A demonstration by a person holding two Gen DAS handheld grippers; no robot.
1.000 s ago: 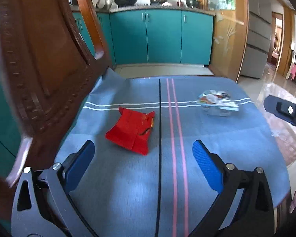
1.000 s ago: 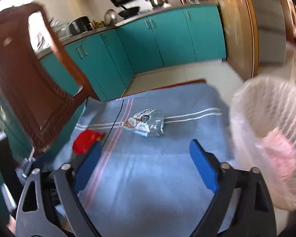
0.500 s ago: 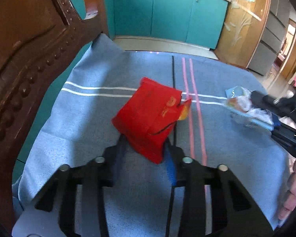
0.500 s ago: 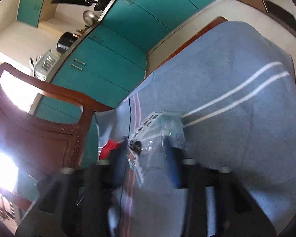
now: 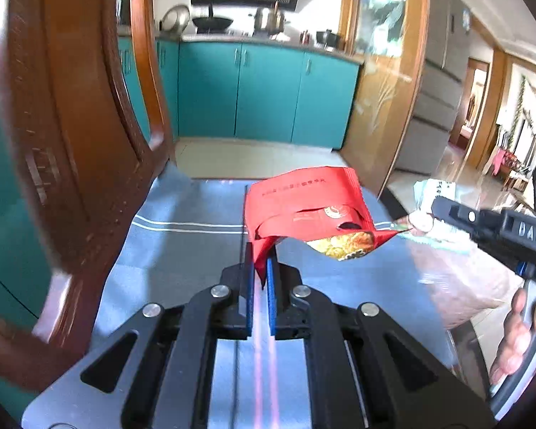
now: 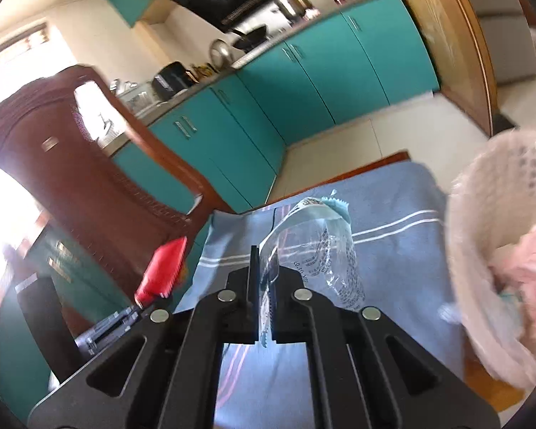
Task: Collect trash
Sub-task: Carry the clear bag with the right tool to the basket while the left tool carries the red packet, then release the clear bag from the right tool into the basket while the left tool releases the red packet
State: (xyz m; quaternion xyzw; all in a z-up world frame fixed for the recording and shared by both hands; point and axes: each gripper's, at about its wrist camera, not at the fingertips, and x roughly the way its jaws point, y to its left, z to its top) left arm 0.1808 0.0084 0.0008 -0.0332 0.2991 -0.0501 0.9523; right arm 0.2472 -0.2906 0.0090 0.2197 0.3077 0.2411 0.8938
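Note:
My left gripper (image 5: 261, 268) is shut on a red snack wrapper (image 5: 303, 207) and holds it above the blue tablecloth (image 5: 182, 250). My right gripper (image 6: 264, 279) is shut on a clear plastic wrapper (image 6: 325, 246) with printed text, lifted off the cloth. The red wrapper also shows at the left of the right wrist view (image 6: 162, 268). The right gripper with its clear wrapper shows at the right of the left wrist view (image 5: 482, 225). A white mesh trash basket (image 6: 482, 250) with a pink liner stands at the right edge of the table.
A carved wooden chair back (image 5: 71, 143) stands close on the left of the table. Teal kitchen cabinets (image 5: 261, 96) and a tiled floor lie beyond the far edge. The basket's plastic bag (image 5: 457, 279) shows at the right of the left wrist view.
Both grippers closed on their wrappers and lifted them off the cloth. The right gripper has swung toward the basket.

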